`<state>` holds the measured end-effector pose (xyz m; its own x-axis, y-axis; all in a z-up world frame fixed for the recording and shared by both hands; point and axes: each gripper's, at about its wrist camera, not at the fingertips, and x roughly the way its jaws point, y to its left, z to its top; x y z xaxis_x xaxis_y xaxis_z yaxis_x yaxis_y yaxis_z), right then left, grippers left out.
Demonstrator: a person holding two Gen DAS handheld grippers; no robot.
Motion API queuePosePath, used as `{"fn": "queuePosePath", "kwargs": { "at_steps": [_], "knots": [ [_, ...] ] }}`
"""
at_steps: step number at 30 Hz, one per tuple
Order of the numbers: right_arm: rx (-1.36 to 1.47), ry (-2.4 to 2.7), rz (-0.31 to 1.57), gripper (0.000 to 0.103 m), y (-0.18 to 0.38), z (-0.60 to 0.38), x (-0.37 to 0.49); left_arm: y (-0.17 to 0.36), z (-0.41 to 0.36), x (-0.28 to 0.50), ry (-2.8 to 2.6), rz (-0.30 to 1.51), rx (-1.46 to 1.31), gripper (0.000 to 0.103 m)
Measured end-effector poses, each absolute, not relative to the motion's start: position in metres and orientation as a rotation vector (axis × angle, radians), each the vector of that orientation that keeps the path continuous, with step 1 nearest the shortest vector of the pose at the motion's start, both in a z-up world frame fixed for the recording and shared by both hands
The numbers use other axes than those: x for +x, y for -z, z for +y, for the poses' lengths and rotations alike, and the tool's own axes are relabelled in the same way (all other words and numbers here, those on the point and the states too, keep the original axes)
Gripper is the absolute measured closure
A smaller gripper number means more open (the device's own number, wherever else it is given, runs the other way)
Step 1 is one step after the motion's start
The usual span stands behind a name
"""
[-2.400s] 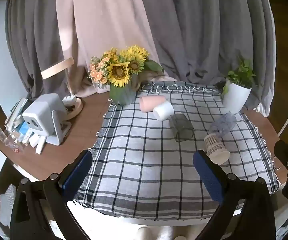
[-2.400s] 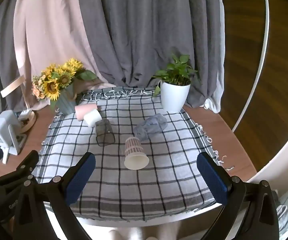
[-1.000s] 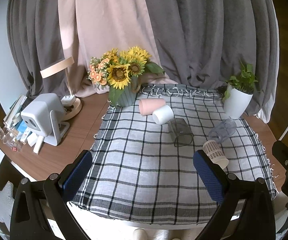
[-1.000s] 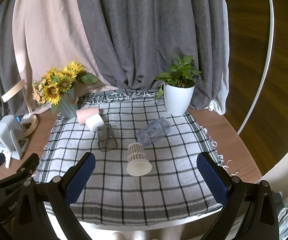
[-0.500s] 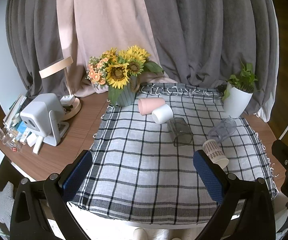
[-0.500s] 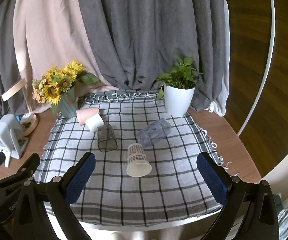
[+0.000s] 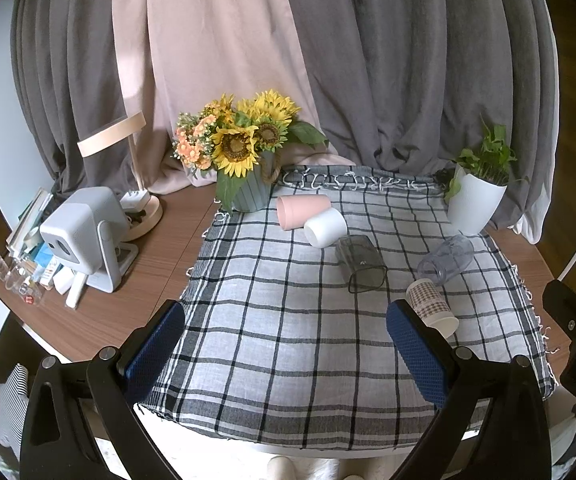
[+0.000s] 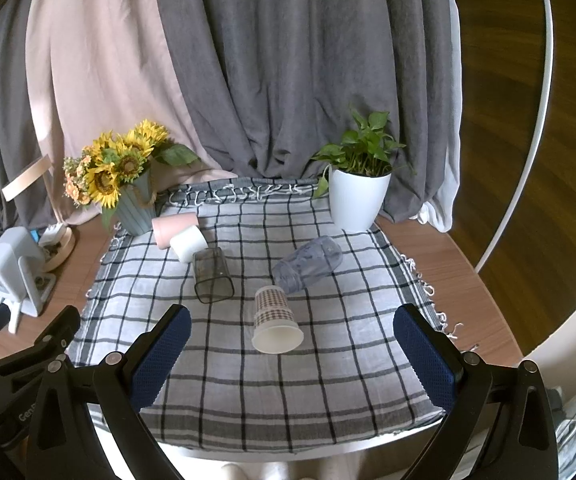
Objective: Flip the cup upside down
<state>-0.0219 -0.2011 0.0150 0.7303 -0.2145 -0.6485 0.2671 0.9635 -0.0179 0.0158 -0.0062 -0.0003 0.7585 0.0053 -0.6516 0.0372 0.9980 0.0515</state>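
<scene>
Several cups lie on their sides on a checked cloth (image 8: 288, 380): a checked paper cup (image 8: 275, 320) (image 7: 430, 309) nearest me, a clear bluish cup (image 8: 308, 265) (image 7: 447, 258), a dark smoky glass (image 8: 212, 276) (image 7: 361, 263), a white cup (image 8: 188, 243) (image 7: 325, 227) and a pink cup (image 8: 174, 227) (image 7: 302, 211). My right gripper (image 8: 290, 360) is open and empty, in front of the paper cup. My left gripper (image 7: 286, 354) is open and empty above the cloth's near edge.
A sunflower vase (image 7: 246, 160) stands at the cloth's back left and a white plant pot (image 8: 355, 200) at the back right. A white device (image 7: 84, 236), a lamp (image 7: 136, 184) and clutter sit on the wooden table on the left. Curtains hang behind.
Both views have shifted slightly back and up over the last seconds. The cups have not moved and both grippers stay open.
</scene>
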Motion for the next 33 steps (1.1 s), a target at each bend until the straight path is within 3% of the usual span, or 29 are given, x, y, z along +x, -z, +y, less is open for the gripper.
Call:
{"fn": "queuePosePath", "kwargs": {
  "at_steps": [22,33],
  "knots": [
    [0.079,0.261,0.713,0.001,-0.006,-0.199,-0.012,0.015,0.001,0.027,0.001,0.744,0.054,0.000],
    [0.058,0.196,0.777,0.001,0.008,-0.183,0.035,0.032,0.023,0.068,-0.084,0.826,0.056,0.000]
  ]
}}
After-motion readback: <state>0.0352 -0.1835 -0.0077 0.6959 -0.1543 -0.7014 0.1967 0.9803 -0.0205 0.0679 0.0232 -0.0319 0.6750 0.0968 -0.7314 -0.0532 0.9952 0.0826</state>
